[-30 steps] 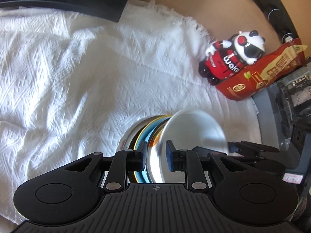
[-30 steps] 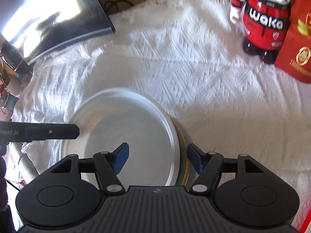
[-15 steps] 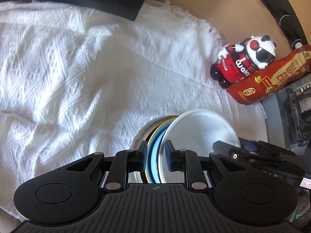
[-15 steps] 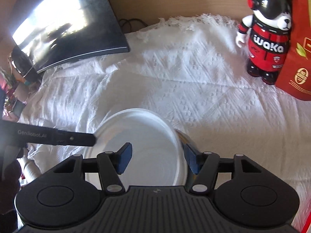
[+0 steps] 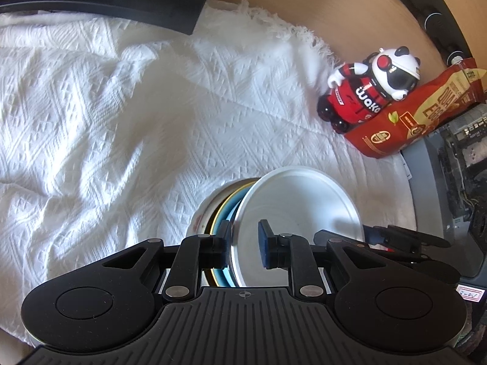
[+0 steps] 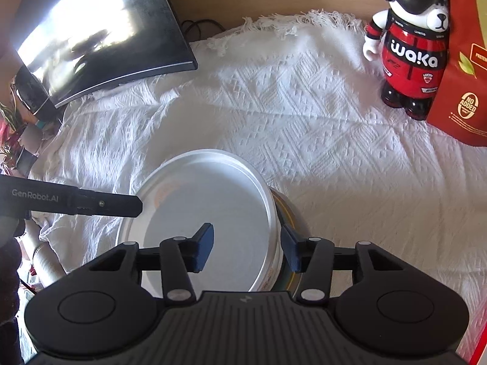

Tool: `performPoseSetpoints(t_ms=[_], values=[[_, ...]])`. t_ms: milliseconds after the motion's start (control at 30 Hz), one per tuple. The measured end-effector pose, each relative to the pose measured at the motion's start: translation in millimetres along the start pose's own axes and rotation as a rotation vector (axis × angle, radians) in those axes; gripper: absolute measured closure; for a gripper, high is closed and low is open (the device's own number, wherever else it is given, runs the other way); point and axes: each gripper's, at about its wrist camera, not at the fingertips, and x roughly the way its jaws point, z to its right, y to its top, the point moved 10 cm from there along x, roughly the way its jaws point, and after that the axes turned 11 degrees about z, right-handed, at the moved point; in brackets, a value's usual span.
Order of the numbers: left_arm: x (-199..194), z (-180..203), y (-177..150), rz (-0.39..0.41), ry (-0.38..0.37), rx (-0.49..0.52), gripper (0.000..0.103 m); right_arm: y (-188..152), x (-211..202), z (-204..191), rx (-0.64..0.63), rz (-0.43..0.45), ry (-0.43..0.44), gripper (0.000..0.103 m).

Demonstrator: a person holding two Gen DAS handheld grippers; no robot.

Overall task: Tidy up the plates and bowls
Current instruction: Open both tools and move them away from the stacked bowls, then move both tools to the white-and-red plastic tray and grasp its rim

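Blk grippers point(image 6: 246, 249), blue pads point(image 6: 204, 249)

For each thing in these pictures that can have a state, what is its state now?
White plate: tilted, on top of the stack.
Stack of plates and bowls: on the white cloth, under the white plate.
Left tool: open, straddling the white plate's rim.
Right tool: open, straddling the white plate's rim.
Panda figure: upright.
Red bag: standing.
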Motion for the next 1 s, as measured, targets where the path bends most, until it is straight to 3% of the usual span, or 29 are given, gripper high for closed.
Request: performPoseSetpoints(t_ms=[567,667,833,1000], values=[[-0.4,9.3,-5.7,-0.014,-0.019,0.006,0.083,-13.0,-3.4,10.8,-0.007,-0.003,-0.043,0.054],[-6.8,11.1,1.0,0.015,-0.004,0.015,0.083,-7.2,-11.9,3.5,-0.067,0.048,-0.056,0.052],[-26.6,16.4,17.0,0.110,0.036,0.045,0.083,8.1,-32.8,2.5,-0.117,0.182,-0.100,0.034],[-41.0,36.8,35.9,0.214,0.018,0.057,0.083,25.7,-67.0,15.4,-0.151,0.316,-0.156,0.031]])
